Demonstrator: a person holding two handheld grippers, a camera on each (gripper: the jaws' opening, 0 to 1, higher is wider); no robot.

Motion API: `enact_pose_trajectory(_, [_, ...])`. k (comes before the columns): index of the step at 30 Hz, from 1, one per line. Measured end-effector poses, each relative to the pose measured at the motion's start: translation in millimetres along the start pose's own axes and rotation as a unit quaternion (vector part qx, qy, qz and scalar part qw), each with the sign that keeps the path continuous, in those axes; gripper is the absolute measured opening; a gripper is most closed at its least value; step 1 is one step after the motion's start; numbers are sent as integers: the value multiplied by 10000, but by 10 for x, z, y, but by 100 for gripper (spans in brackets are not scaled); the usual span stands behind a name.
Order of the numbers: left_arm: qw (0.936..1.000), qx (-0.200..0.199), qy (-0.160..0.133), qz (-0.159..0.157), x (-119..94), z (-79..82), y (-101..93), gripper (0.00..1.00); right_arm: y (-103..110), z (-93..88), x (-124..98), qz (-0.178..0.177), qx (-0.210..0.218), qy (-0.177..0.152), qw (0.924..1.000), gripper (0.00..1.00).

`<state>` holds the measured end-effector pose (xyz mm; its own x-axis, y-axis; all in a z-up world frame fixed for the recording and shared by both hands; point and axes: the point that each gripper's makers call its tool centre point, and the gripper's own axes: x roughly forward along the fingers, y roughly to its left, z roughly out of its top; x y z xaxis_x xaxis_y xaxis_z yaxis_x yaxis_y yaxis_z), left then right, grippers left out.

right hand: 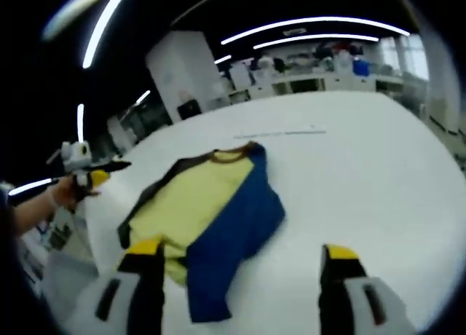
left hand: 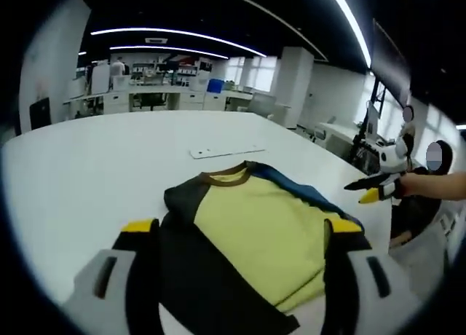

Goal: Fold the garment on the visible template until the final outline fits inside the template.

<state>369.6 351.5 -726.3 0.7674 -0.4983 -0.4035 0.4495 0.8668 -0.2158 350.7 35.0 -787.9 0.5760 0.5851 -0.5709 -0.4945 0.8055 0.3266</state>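
Item, shirt: yellow body, one black sleeve, one blue sleeve, brown collar, lying flat on the white table. In the left gripper view I see it straight ahead of my left gripper, its near edge between the two yellow-tipped jaws, which stand spread apart and pinch nothing; whether they touch the cloth I cannot tell. Item, white strip: flat on the table just past the collar, apart from the shirt. Item, right gripper: seen from the left gripper view off to the right, held in a hand at the table's edge, well clear of the shirt; its jaws look close together from here. In the right gripper view that gripper's own jaws rise wide apart and empty, with the shirt ahead, its blue sleeve nearest. The left gripper shows at far left, held in a hand, off the shirt.
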Motion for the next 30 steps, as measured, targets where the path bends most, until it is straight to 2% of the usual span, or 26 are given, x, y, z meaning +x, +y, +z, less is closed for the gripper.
enact_pose_trajectory(6, [10000,-87,9,43,-112,-73,-46,89,83,-198,-156,69,-114,57,9999,88])
enact_pose_trajectory(12, [9997,-231,-51,80,-217,-125,-88,88,223,-417,-270,240,-256,101,9993,83])
enact_pose_trajectory(16, [9995,-298,-53,111,-277,-163,-72,87,279,-528,-265,268,-287,162,9991,70])
enact_pose_trajectory(17, [9994,-329,-53,116,-292,-175,-95,87,273,-555,-247,251,-467,179,9984,67])
enact_pose_trajectory(20, [9992,-359,-56,138,-321,-195,-141,86,265,-622,-203,197,-627,259,9975,55])
enact_pose_trajectory(23, [9991,-396,-41,166,-339,-208,-107,86,277,-709,-150,187,-1173,382,9922,44])
enact_pose_trajectory(24, [9990,-415,-35,166,-353,-220,-93,85,313,-712,-133,247,-1304,326,9906,40])
enact_pose_trajectory(25, [9989,-430,-20,173,-370,-234,-74,85,333,-730,-119,276,-1264,296,9912,37])
enact_pose_trajectory(30, [9987,-476,-25,203,-403,-263,-54,85,281,-794,-53,219,-1450,290,9888,31])
